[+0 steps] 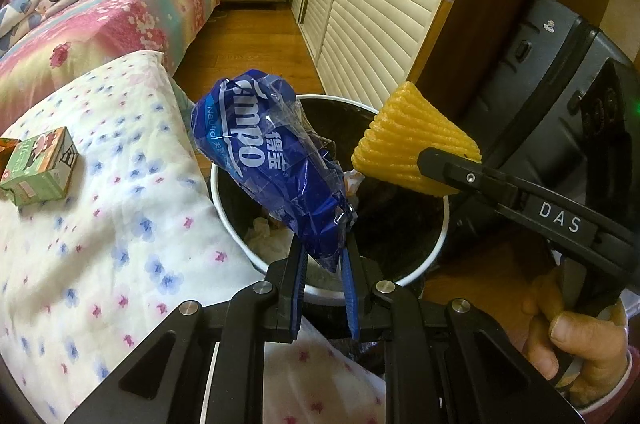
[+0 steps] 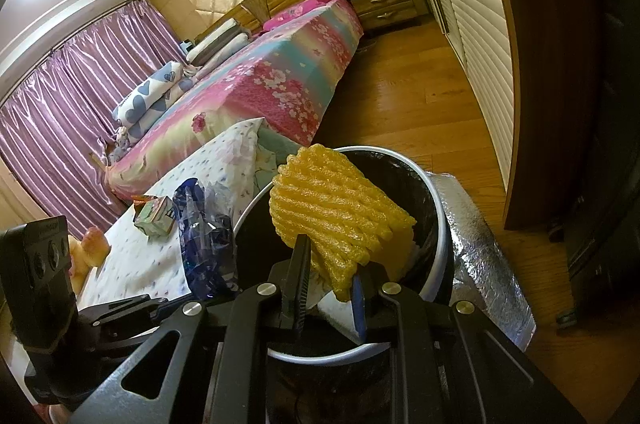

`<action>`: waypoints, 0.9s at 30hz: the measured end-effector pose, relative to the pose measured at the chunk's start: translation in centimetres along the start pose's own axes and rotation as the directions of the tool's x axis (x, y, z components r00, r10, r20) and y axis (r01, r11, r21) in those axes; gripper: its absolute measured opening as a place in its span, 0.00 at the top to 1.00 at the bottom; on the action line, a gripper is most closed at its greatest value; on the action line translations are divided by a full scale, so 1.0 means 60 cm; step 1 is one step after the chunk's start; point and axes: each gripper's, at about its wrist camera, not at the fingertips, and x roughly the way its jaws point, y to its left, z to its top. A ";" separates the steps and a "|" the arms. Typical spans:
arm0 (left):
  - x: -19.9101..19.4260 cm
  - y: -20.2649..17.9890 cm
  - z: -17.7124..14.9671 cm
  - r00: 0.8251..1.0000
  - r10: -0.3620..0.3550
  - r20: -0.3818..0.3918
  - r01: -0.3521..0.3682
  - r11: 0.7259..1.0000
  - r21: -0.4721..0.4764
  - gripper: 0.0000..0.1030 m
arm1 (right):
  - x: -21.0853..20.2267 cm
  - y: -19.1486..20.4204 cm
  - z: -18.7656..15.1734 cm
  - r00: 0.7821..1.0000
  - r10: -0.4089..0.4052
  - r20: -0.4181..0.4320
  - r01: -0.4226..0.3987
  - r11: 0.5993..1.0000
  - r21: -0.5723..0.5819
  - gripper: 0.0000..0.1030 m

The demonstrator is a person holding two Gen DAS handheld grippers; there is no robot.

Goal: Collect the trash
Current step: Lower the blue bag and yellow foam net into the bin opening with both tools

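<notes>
Both wrist fisheyes look steeply down along their fingers, close above the shared trash bin [image 1: 434,244]; bed [image 2: 280,71] behind.

Your left hand-held gripper [image 1: 324,256] points steeply downward, jaws pinched nearly together. Your right hand-held gripper [image 2: 330,272] tilts down likewise, jaws clamped narrow, your hand [image 1: 580,336] wrapped round its handle.

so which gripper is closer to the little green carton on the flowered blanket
Left. The left gripper, shut on the blue wrapper, sits at the bin's blanket side, nearer the green carton. The right gripper, holding yellow foam, is over the bin, farther off.
</notes>
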 end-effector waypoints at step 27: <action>0.021 -0.005 0.019 1.000 -0.004 -0.030 0.004 1.000 -0.009 0.85 | 0.025 -0.022 0.029 1.000 -0.014 -0.024 0.015 1.000 0.022 0.81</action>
